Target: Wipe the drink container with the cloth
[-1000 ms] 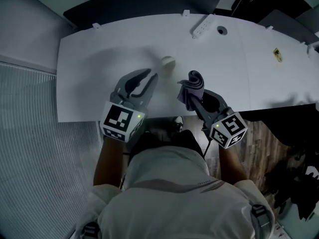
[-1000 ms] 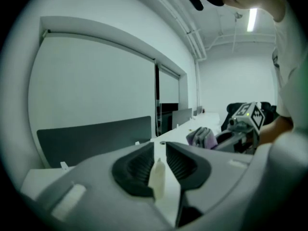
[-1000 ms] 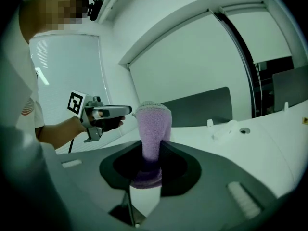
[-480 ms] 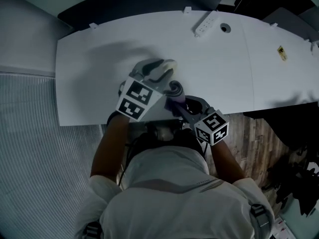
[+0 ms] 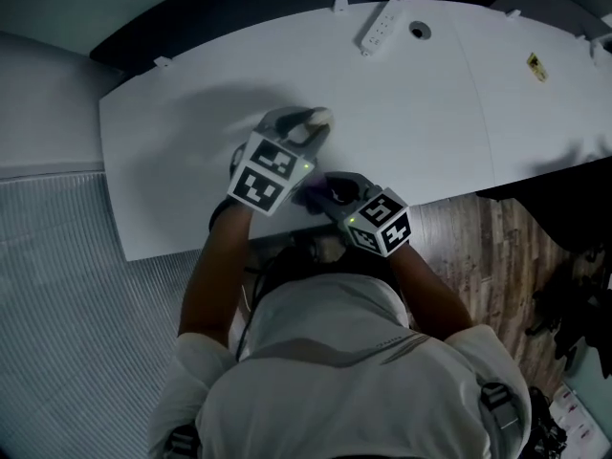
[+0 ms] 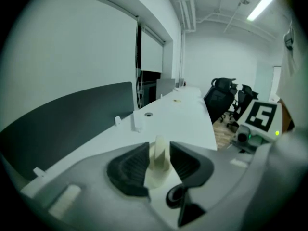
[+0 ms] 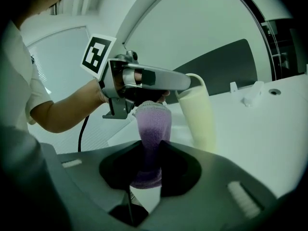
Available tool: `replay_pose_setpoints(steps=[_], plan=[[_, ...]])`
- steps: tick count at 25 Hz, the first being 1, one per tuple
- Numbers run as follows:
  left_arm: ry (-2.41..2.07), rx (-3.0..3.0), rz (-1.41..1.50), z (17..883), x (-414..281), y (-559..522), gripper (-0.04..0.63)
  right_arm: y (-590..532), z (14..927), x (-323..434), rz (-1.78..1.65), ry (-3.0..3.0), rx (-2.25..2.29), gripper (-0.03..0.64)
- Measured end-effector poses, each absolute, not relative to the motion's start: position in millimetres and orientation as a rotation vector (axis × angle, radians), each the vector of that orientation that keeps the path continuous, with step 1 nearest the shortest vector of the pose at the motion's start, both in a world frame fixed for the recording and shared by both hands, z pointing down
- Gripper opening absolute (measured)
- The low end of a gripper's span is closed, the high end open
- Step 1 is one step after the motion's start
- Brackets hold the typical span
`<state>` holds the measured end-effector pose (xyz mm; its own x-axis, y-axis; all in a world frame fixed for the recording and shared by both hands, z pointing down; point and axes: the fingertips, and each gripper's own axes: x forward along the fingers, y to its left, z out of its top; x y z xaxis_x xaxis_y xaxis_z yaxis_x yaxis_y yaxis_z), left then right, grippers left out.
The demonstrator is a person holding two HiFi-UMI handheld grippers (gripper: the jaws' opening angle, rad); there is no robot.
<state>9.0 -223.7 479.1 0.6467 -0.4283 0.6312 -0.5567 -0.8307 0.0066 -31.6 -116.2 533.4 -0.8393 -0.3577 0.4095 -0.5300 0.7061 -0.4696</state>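
A cream drink cup (image 5: 321, 116) stands on the white desk (image 5: 191, 151). My left gripper (image 5: 308, 124) reaches over it from the near side. Its jaws are closing, and a thin part of the cup (image 6: 158, 160) sits between the pads with slight gaps. My right gripper (image 5: 320, 189) is shut on a rolled purple cloth (image 7: 153, 124), which sticks up between its jaws. In the right gripper view the cup (image 7: 198, 114) stands just right of the cloth, under the left gripper's finger (image 7: 159, 78). The cloth (image 5: 308, 195) hardly shows in the head view.
A white power strip (image 5: 381, 29) and a round cable hole (image 5: 419, 31) lie at the desk's far edge, in front of a dark partition (image 6: 67, 114). A yellow sticker (image 5: 535, 65) is at far right. Office chairs (image 6: 224, 93) stand beyond the desk's end. The near desk edge runs just under my grippers.
My left gripper went forward and came down over the cup. My right gripper carried the cloth left, close beside the left gripper and the cup.
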Motion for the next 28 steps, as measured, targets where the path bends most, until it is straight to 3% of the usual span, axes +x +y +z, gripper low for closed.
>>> replay_pose_setpoints(steps=[21,28], plan=[[-0.776,2.643,0.958,493.2,10.7,-226.7,0.069,-184.8,553.4,-23.8,1.583,-2.601,1.077,0.101],[-0.773,2.638,0.963,494.0,9.8,-225.6,0.069,-189.9,588.1,-27.7,1.677,-2.446,1.143,0.104]])
